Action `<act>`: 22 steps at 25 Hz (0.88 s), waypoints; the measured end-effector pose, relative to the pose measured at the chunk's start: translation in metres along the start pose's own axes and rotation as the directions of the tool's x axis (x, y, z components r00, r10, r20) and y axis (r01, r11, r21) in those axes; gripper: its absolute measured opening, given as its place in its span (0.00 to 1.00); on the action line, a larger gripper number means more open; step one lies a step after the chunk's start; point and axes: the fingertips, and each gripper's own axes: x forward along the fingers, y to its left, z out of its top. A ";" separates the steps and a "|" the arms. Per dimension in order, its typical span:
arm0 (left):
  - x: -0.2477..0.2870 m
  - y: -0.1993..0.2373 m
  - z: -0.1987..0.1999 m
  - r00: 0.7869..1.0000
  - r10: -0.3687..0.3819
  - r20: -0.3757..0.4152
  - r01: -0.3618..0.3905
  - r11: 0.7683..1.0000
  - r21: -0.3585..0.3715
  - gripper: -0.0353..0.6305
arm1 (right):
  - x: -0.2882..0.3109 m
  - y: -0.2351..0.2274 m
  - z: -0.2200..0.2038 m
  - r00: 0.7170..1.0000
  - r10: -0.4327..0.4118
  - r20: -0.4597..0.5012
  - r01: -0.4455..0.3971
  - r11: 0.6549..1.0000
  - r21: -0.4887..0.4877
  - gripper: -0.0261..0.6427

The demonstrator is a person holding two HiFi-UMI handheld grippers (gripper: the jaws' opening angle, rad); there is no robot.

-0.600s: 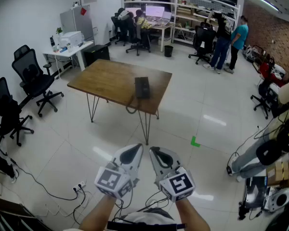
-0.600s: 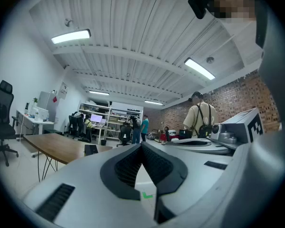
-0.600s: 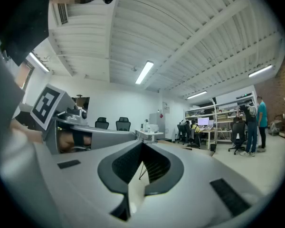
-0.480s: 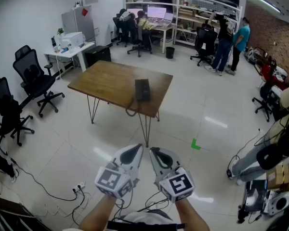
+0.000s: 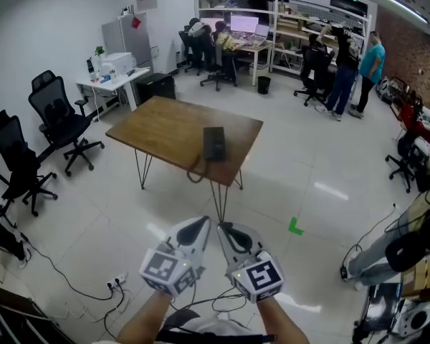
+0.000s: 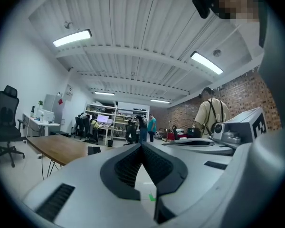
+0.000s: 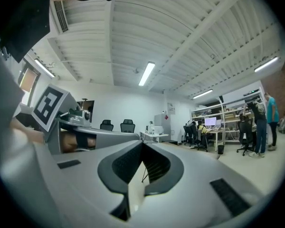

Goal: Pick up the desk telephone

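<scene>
A: Where is the telephone [image 5: 214, 142] sitting right now?
B: It is lying flat on the wooden table [image 5: 165, 124], toward the near right corner, with its cord [image 5: 196, 169] hanging in a loop over the near edge

A: And which way is it running?
B: Its long axis is running away from the person, nearly in line with the way they are facing, so a short end is facing the grippers

A: How is it lying from the two grippers?
B: Well ahead of them, across open floor, well apart from both. The left gripper [image 5: 195, 229] and the right gripper [image 5: 231, 233] are being held side by side close to the body. The telephone is sitting about straight ahead of the gap between them, so I am judging neither hand to be clearly nearer

A: What are the jaws doing?
B: The left gripper's jaws are closed all the way, pads meeting and nothing between them, and the right gripper's are doing the same. Both are pointing about level across the room, not down at the table, and neither is touching anything

A: So what is the next move hanging on?
B: As I am reading it, on closing that distance first. After that the jaws are going to need opening, and with the telephone lying lengthwise to the approach, a grip across its narrow width is looking the likelier one
</scene>
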 end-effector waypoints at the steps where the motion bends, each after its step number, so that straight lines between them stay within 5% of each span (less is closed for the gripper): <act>1: 0.002 0.000 -0.001 1.000 0.006 0.001 -0.006 1.000 0.001 0.05 | 0.001 -0.001 0.001 1.000 0.004 0.005 -0.004 1.000 0.009 0.05; 22: 0.064 0.016 -0.023 1.000 0.031 0.001 -0.031 0.999 -0.006 0.05 | 0.025 -0.064 -0.020 1.000 0.004 -0.008 -0.003 0.999 0.047 0.05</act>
